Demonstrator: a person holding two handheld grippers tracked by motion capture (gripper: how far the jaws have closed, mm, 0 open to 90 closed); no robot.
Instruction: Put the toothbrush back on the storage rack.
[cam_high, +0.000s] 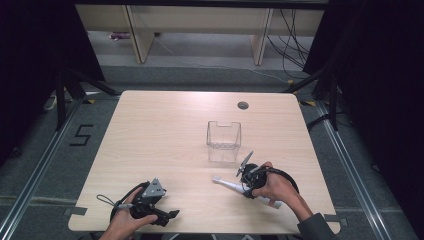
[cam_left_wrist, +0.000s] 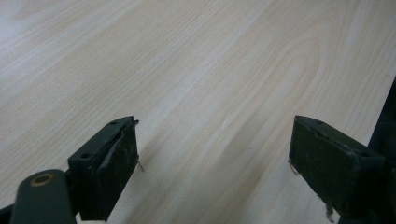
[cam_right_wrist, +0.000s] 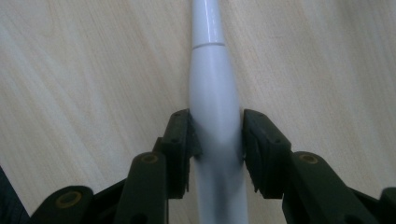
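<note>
White and slender, an electric toothbrush (cam_high: 231, 186) lies on the light wooden bench (cam_high: 150, 135) near its front edge, right of centre, its narrow neck pointing toward the left side of the bench. The right gripper (cam_high: 248, 181) is closed around its handle. In the right gripper view the two black fingers (cam_right_wrist: 180, 140) press against either side of the white body (cam_right_wrist: 215, 93), just below the seam where the handle narrows into the neck, and the bench surface shows on both sides of it. In the high view the person's right hand (cam_high: 276, 187) holds that gripper, with a dark sleeve (cam_high: 315, 227) reaching in from the lower right corner. The butt end of the toothbrush sticks out beneath the hand.

A clear plastic container (cam_high: 223, 141) stands upright on the bench, near the middle and just beyond the right gripper, apart from the toothbrush.

The left gripper (cam_high: 170, 215) rests low at the front left of the bench, held by the person's left hand (cam_high: 127, 222), well apart from the toothbrush and the container. In the left gripper view its fingers (cam_left_wrist: 109, 172) stand wide apart with nothing between them but bare wood grain.

A small round grommet hole (cam_high: 243, 105) sits near the far edge of the bench.
</note>
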